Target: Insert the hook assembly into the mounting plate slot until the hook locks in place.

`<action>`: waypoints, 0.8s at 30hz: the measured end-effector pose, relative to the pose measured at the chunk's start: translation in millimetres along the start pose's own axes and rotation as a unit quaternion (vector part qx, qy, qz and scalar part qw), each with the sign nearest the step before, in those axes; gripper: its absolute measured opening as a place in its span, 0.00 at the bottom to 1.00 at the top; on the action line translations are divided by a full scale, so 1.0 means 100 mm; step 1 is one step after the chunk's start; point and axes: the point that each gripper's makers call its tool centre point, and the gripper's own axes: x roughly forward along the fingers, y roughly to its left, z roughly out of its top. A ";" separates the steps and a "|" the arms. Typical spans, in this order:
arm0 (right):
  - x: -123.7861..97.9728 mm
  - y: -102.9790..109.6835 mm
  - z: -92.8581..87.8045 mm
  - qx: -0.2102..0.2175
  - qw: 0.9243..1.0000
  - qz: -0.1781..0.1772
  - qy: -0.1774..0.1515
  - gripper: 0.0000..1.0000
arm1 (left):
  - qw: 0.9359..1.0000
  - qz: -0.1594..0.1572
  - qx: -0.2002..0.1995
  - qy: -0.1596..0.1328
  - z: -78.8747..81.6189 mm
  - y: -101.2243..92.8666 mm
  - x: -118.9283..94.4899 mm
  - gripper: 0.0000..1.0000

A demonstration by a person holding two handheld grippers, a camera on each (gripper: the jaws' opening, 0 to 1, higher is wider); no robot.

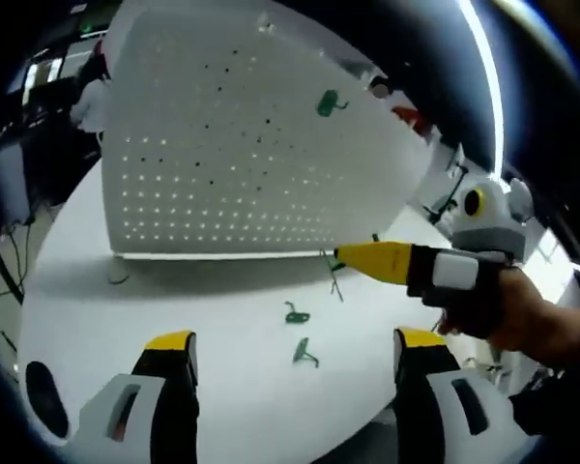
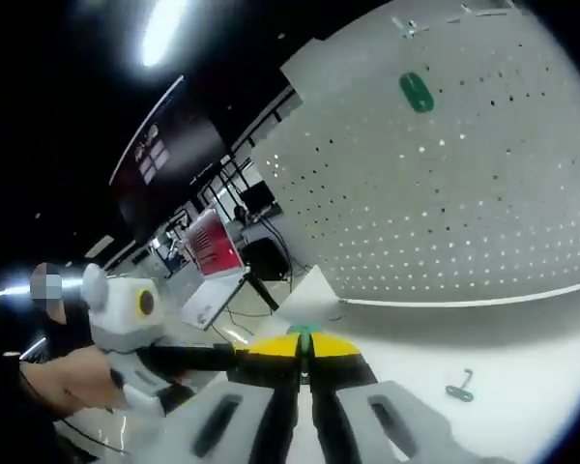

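White tabletop [image 1: 222, 329] is spreading out under a white perforated mounting plate [image 1: 242, 135] that is standing upright toward the back, with one green hook [image 1: 329, 102] already sitting in its upper holes. In the left gripper view, the left gripper [image 1: 288, 353] is hovering low over the table with its yellow-tipped jaws spread wide and nothing between them. Two loose green hooks are lying on the table ahead of it: one [image 1: 296, 314] nearer the plate, another [image 1: 304, 354] closer to the jaws. Further right, the right gripper [image 1: 340, 257], held in a person's hand [image 1: 522, 314], is reaching in with its jaws pressed together on a thin green hook piece [image 1: 333, 278] dangling from the tip, just in front of the plate's bottom edge. In the right gripper view, those jaws are pinching a sliver of green [image 2: 304, 332], and a spare hook [image 2: 459, 391] is lying on the table to the right.
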 end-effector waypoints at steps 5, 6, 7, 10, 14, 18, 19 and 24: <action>-0.02 0.14 0.05 -0.001 1.000 0.010 -0.017 0.00 | 1.000 -0.009 -0.005 -0.007 0.04 -0.06 0.01 0.74; -0.02 0.18 0.05 -0.007 1.000 0.013 -0.016 0.00 | 1.000 -0.009 -0.006 -0.008 0.05 -0.06 0.01 0.73; -0.01 0.21 0.02 -0.019 1.000 0.019 -0.008 0.00 | 1.000 -0.008 -0.007 -0.010 0.06 -0.06 0.01 0.71; -0.01 0.27 0.01 -0.031 0.999 0.024 -0.006 0.00 | 1.000 -0.014 -0.010 -0.024 0.12 -0.09 -0.02 0.59; -0.02 0.33 0.02 -0.033 0.999 0.028 -0.012 0.00 | 0.999 -0.025 -0.014 -0.029 0.14 -0.14 -0.02 0.55; -0.03 0.38 0.01 -0.037 0.999 0.031 -0.018 0.00 | 0.999 -0.034 -0.011 -0.039 0.16 -0.18 -0.04 0.38; -0.03 0.39 0.01 -0.038 0.999 0.032 -0.017 0.00 | 0.998 -0.035 -0.013 -0.040 0.16 -0.18 -0.04 0.36; -0.05 0.43 0.03 -0.050 0.998 0.036 -0.019 0.00 | 0.997 -0.049 -0.025 -0.049 0.18 -0.24 -0.07 0.21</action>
